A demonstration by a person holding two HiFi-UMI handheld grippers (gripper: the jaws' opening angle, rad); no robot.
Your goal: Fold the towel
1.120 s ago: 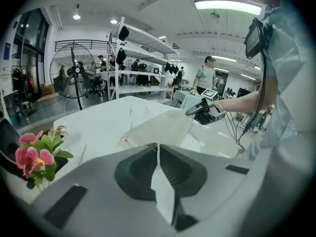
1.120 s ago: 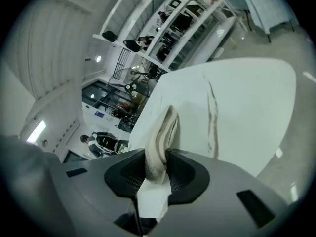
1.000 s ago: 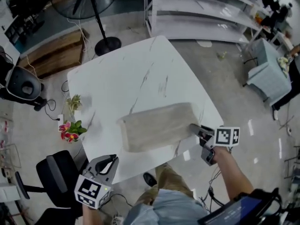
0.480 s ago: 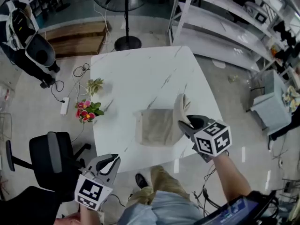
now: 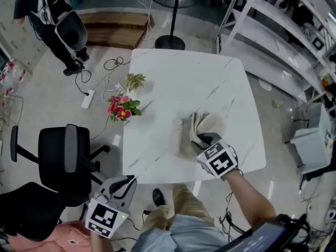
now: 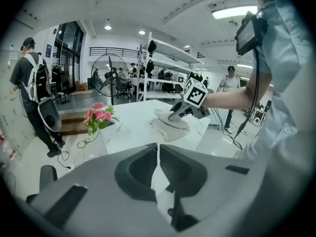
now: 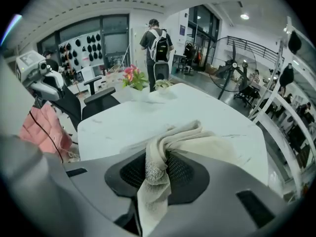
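The beige towel lies on the white marble table, near its front edge, with one end lifted and curled over the rest. My right gripper is shut on that lifted end. In the right gripper view the cloth hangs bunched between the jaws and runs out onto the table. My left gripper hangs shut and empty below the table's front left corner, off the tabletop. The left gripper view shows its jaws together, with the towel and the right gripper far ahead.
Pink flowers stand by the table's left edge. A black office chair is on the left, a fan stand behind the table, white shelving at the right. A person with a backpack stands far left.
My right gripper has carried the towel's right end up and leftward over the flat part, so the spread towel is now bunched. The left gripper stayed low and shut.
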